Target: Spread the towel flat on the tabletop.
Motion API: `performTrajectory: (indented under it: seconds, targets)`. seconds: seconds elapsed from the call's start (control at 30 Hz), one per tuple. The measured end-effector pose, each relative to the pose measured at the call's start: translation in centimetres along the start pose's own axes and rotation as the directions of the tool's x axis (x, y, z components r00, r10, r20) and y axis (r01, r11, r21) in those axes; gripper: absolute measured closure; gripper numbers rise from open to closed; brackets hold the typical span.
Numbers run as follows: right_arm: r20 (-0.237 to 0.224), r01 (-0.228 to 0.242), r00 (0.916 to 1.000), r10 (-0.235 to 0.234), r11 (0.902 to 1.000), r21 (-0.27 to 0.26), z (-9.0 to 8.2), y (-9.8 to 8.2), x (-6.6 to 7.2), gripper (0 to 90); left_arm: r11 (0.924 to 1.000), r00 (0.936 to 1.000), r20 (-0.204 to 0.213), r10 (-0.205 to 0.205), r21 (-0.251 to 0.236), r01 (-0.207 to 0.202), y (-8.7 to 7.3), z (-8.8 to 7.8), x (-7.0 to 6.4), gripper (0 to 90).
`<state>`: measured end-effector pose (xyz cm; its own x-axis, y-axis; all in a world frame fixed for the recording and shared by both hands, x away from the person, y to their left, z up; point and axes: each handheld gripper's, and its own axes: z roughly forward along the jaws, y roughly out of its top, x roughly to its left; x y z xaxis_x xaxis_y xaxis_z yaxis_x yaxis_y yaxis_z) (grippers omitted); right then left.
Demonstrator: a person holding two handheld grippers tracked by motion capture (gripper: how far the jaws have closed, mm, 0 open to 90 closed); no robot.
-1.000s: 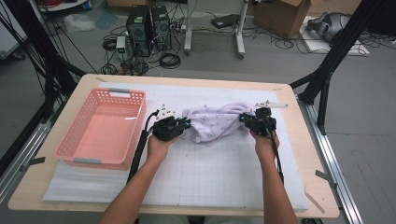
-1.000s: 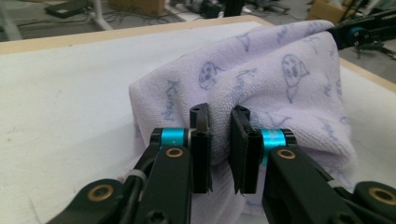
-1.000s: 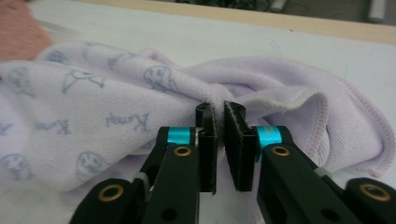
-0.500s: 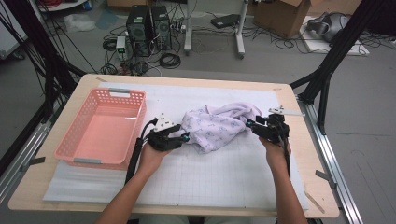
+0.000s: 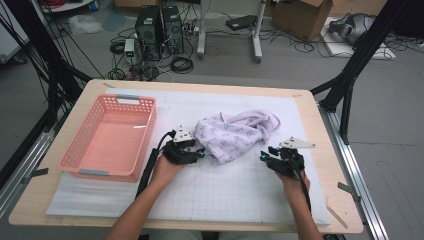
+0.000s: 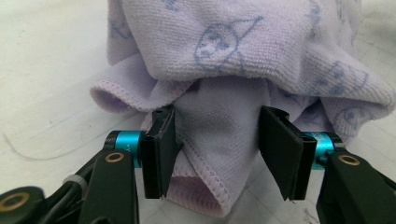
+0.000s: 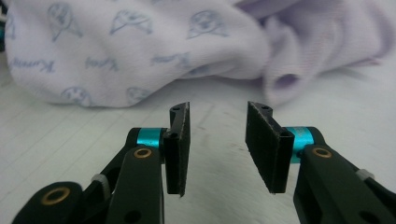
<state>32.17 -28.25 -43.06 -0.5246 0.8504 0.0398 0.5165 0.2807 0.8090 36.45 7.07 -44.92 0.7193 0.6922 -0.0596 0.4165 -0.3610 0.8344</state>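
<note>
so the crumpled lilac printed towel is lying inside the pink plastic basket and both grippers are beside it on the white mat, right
Not quite. The crumpled lilac printed towel lies on the white gridded mat, to the right of the pink plastic basket, which holds nothing, as the high view shows. The left gripper and right gripper do flank the towel on the mat.

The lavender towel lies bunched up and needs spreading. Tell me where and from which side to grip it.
Grip the towel at its stitched hem corners, low and level along the mat. The left gripper already straddles a hanging hemmed fold. The right gripper stands open short of it; the rolled edge ahead looks easiest, probably.
</note>
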Motion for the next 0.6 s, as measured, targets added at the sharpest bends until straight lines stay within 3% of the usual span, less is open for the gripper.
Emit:
performTrajectory:
  seconds: [0.07,0.17,0.23,0.27,0.37,0.43,0.53,0.57,0.6]
  targets:
    - [-0.034,0.036,0.9988,-0.035,0.9987,0.037,1.1,0.2,1.0,60.3,0.9999,0.9998,0.015,0.011,0.006,-0.011,0.0,0.1,0.0,51.5]
    - [-0.071,0.095,0.9935,-0.090,0.9921,0.082,2.7,0.4,2.5,65.5,0.9966,0.9960,0.041,0.079,0.020,-0.080,0.1,0.1,-0.7,75.0]
    - [-0.078,0.119,0.9908,-0.110,0.9861,0.116,3.7,0.5,3.2,66.5,0.9972,0.9957,0.064,0.067,0.030,-0.069,0.1,-0.1,-0.8,77.7]
    - [-0.074,0.122,0.9906,-0.115,0.9868,0.106,3.9,0.7,3.3,66.4,0.9976,0.9949,0.082,0.058,0.032,-0.061,0.1,-0.3,-0.7,78.5]
    - [-0.112,0.091,0.9905,-0.080,0.9911,0.097,4.4,1.2,3.5,63.4,0.9985,0.9918,0.122,0.038,0.035,-0.043,0.1,-0.9,-0.7,79.4]
    - [-0.143,0.063,0.9884,-0.052,0.9949,0.078,4.9,1.9,3.6,61.6,0.9977,0.9904,0.128,0.052,0.036,-0.057,0.1,-1.1,-0.9,79.5]
    - [-0.184,0.026,0.9827,-0.021,0.9992,0.029,5.3,3.9,3.8,75.2,0.9977,0.9918,0.116,0.053,0.037,-0.058,0.0,-1.2,-0.8,79.4]
    - [-0.188,0.033,0.9818,-0.027,0.9990,0.028,5.5,4.6,3.9,83.2,0.9977,0.9932,0.104,0.053,0.037,-0.057,0.0,-1.2,-0.8,79.2]
    - [-0.184,0.052,0.9818,-0.046,0.9981,0.031,5.8,5.3,4.1,84.7,0.9979,0.9946,0.090,0.051,0.036,-0.054,-0.1,-1.2,-0.7,78.6]
